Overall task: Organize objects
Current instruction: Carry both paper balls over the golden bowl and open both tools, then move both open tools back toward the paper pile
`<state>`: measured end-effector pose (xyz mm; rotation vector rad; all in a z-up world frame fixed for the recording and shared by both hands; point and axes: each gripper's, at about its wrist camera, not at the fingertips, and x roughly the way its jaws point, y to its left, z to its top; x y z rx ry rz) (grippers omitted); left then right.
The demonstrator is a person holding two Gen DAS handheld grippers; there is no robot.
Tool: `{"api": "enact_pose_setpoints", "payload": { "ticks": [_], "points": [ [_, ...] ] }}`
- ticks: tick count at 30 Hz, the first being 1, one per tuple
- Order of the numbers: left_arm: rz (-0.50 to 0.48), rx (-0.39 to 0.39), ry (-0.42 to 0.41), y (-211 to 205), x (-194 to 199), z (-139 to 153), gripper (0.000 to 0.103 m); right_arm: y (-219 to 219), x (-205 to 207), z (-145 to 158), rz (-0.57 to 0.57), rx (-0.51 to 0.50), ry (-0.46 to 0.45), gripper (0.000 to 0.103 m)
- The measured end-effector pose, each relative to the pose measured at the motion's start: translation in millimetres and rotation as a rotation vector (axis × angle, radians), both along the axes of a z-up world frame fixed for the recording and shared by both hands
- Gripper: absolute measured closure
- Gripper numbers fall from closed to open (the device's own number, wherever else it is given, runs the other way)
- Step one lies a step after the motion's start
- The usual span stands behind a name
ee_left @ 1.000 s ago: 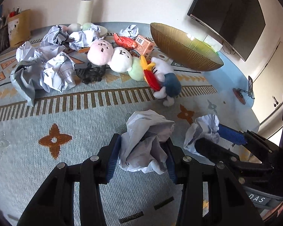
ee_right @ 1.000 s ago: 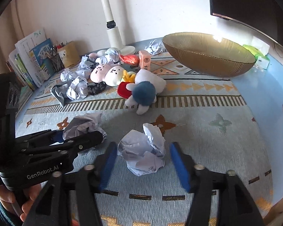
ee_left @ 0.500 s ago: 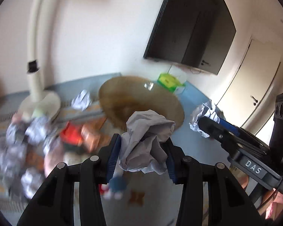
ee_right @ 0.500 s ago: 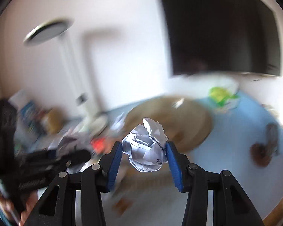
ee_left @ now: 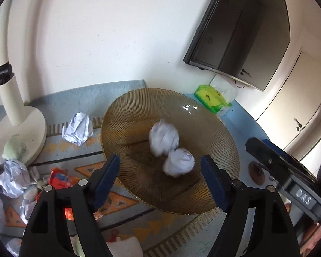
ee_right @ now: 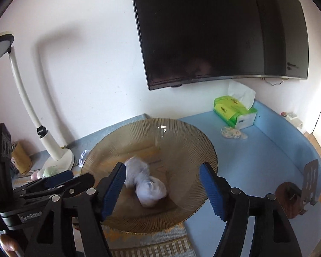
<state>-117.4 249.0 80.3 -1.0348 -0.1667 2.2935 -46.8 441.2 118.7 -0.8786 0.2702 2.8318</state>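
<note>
Both paper balls (ee_left: pixel 171 147) now dropped from jaws into bowl (ee_left: pixel 126 115) ahead | left gripper (ee_left: pixel 160 180), right gripper (ee_right: pixel 162 190) opening, empty | crumpled paper (ee_left: pixel 78 128) and toys left of left gripper remain

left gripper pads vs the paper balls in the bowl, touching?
Apart. Left wrist view: left gripper jaws opening, both paper balls lie in the bowl beyond them.

Two paper balls (ee_left: pixel 171 150) are taking up the middle of the amber bowl (ee_left: pixel 126 115), leaving its ribbed sides free. At the right of the frame, blue bench (ee_right: pixel 267 160) is lying open past the tissue box (ee_right: pixel 233 109); at the left, the lamp base (ee_left: pixel 19 135) and crumpled paper (ee_left: pixel 78 127) are crowding the rug.
</note>
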Motion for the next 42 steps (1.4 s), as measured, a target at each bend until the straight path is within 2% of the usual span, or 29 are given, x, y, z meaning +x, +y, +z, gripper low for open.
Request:
{"api": "enact_pose_setpoints", "payload": {
  "ticks": [2, 3, 4, 6, 7, 9, 11, 14, 16, 19, 24, 28, 30, 32, 33, 35, 37, 39, 42],
  "points": [
    [0.009, 0.009, 0.018, -13, 9, 7, 0.027, -2, -3, 3, -0.034, 0.028, 0.052, 0.019],
    [0.013, 0.010, 0.027, -19, 13, 11, 0.026, -6, -4, 6, -0.055, 0.055, 0.084, 0.004],
    [0.029, 0.001, 0.042, -31, 22, 16, 0.026, -10, -5, 7, -0.081, 0.089, 0.125, 0.000],
    [0.050, -0.018, 0.062, -50, 33, 22, 0.024, -24, -12, 7, -0.123, 0.185, 0.203, 0.000],
    [0.067, -0.030, 0.071, -66, 43, 25, 0.023, -32, -21, 5, -0.145, 0.245, 0.207, 0.000],
    [0.092, -0.040, 0.081, -89, 57, 28, 0.018, -46, -43, -6, -0.177, 0.362, 0.171, 0.000],
    [0.124, -0.049, 0.093, -117, 74, 27, 0.018, -55, -63, -23, -0.180, 0.457, 0.138, 0.000],
    [0.181, -0.057, 0.080, -151, 87, 23, 0.018, -60, -84, -43, -0.159, 0.531, 0.069, 0.000],
    [0.212, -0.060, 0.069, -166, 91, 18, 0.018, -57, -86, -47, -0.138, 0.511, 0.037, 0.001],
    [0.250, -0.065, 0.045, -190, 96, 7, 0.018, -41, -74, -48, -0.187, 0.488, -0.014, 0.001],
    [0.279, -0.023, -0.026, -218, 107, -14, 0.018, -14, -22, -49, -0.196, 0.395, -0.081, 0.001],
    [0.276, 0.009, -0.070, -223, 117, -30, 0.018, -16, 22, -53, -0.213, 0.397, -0.091, 0.000],
    [0.273, 0.011, -0.085, -222, 120, -35, 0.018, -23, 30, -55, -0.185, 0.399, -0.075, 0.000],
    [0.272, 0.005, -0.092, -225, 126, -38, 0.018, -34, 29, -57, -0.180, 0.445, -0.097, 0.001],
    [0.273, 0.000, -0.087, -228, 130, -38, 0.018, -40, 32, -54, -0.191, 0.468, -0.088, 0.002],
    [0.293, -0.025, -0.071, -238, 141, -38, 0.018, -57, 51, -39, -0.229, 0.529, -0.006, 0.002],
    [0.328, -0.035, -0.064, -250, 149, -40, 0.018, -80, 79, -18, -0.233, 0.540, 0.072, 0.001],
    [0.361, -0.034, -0.067, -260, 154, -43, 0.018, -106, 109, -3, -0.146, 0.447, 0.151, 0.000],
    [0.393, -0.029, -0.065, -269, 159, -49, 0.018, -149, 136, -6, 0.134, 0.213, 0.166, 0.000]
  ]
}}
